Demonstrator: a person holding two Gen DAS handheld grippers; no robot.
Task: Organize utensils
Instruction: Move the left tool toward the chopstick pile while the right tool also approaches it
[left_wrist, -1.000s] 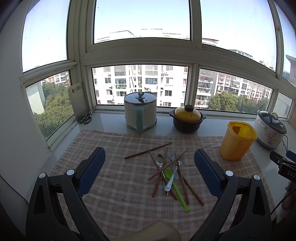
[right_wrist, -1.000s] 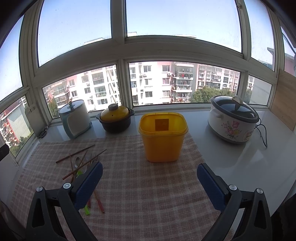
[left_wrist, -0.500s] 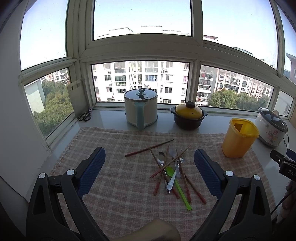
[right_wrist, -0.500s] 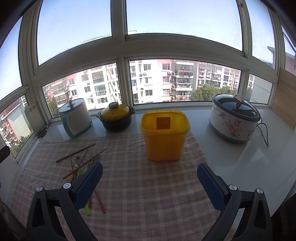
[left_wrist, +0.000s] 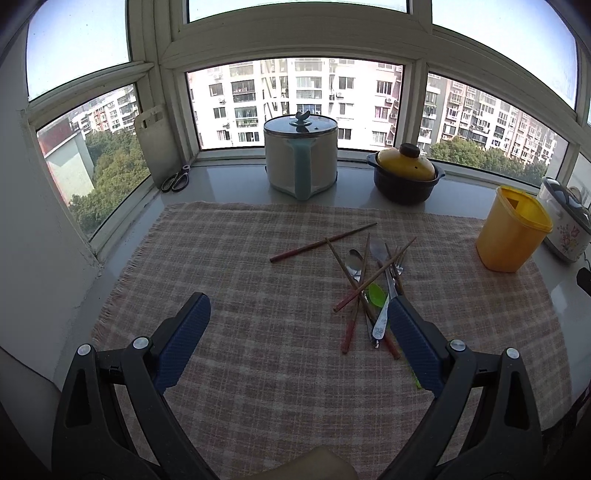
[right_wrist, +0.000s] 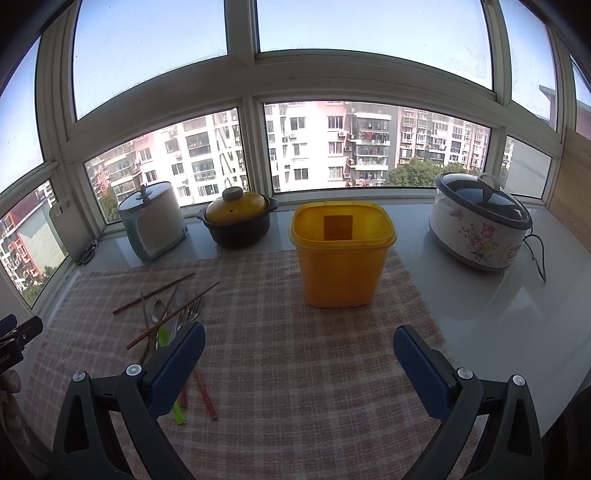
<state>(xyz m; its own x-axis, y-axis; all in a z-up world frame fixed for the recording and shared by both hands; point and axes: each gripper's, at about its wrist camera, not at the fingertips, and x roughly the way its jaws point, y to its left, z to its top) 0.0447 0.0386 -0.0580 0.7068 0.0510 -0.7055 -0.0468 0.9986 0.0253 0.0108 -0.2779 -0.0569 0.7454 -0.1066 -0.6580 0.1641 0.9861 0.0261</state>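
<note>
a wide white counter (right_wrist: 498, 306) runs under the bay window, and a checked cloth (left_wrist: 258, 280) covers most of it. along the back edge stand a pale cooker with a blue handle (left_wrist: 301, 158), a dark pot with a yellow lid (left_wrist: 404, 175) and a flowered rice cooker (right_wrist: 480, 221). a yellow container (right_wrist: 341, 254) stands upright on the far right part of the cloth, well apart from the utensils.

the left gripper (left_wrist: 299, 336) hangs over the cloth with its jaws spread wide, holding nothing; its right blue pad sits just in front of the near ends of the utensil pile (left_wrist: 369, 284). the right gripper (right_wrist: 299, 354) is spread just as wide and empty, facing the container, its left pad overlapping the pile in view. whether either pad touches the pile, i cannot tell.

the pile is crossed chopsticks, metal spoons, a fork and a green spoon (left_wrist: 376, 293). one chopstick (left_wrist: 323, 242) lies a bit apart, toward the cookers.
</note>
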